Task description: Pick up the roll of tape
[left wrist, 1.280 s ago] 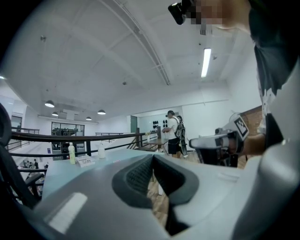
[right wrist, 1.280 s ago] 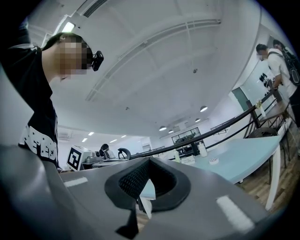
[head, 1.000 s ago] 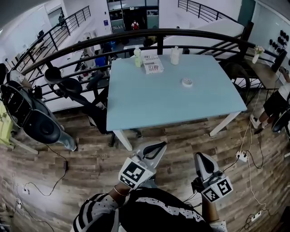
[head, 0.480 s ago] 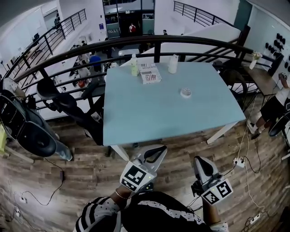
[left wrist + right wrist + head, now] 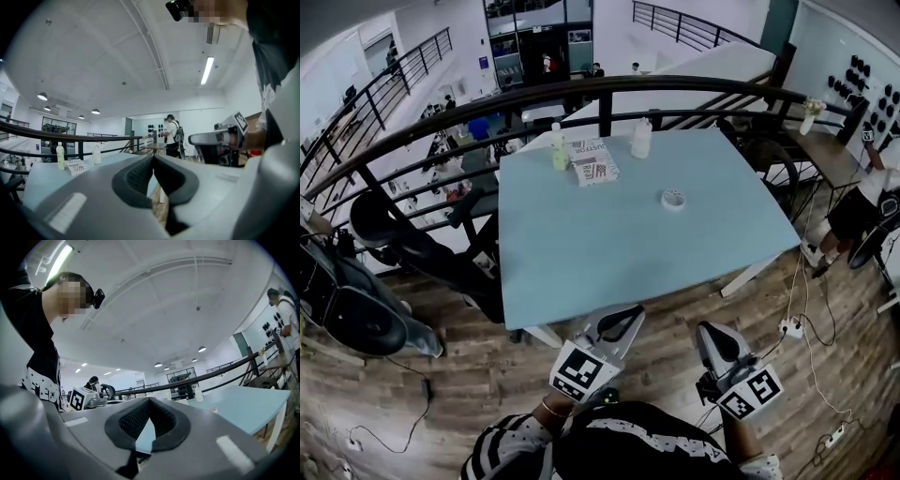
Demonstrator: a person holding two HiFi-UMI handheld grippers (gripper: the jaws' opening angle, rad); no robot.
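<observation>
White roll of tape (image 5: 673, 198) is clear only in head view; left gripper (image 5: 628, 312), right gripper (image 5: 711, 330) jaws closed, empty.

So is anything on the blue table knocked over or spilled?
Nothing stands out. The green bottle and white bottle stand upright, the printed box lies flat between them, and the roll of tape lies flat.

Three cameras, all facing the light-blue desk (image 5: 609, 244)
The head view looks steeply down from above, short of the desk's near edge. The cameras on the left tool (image 5: 617, 317) and right tool (image 5: 715, 339) look level across its top from close by. All three share the white bottle (image 5: 641, 139) at the desk's far edge.
</observation>
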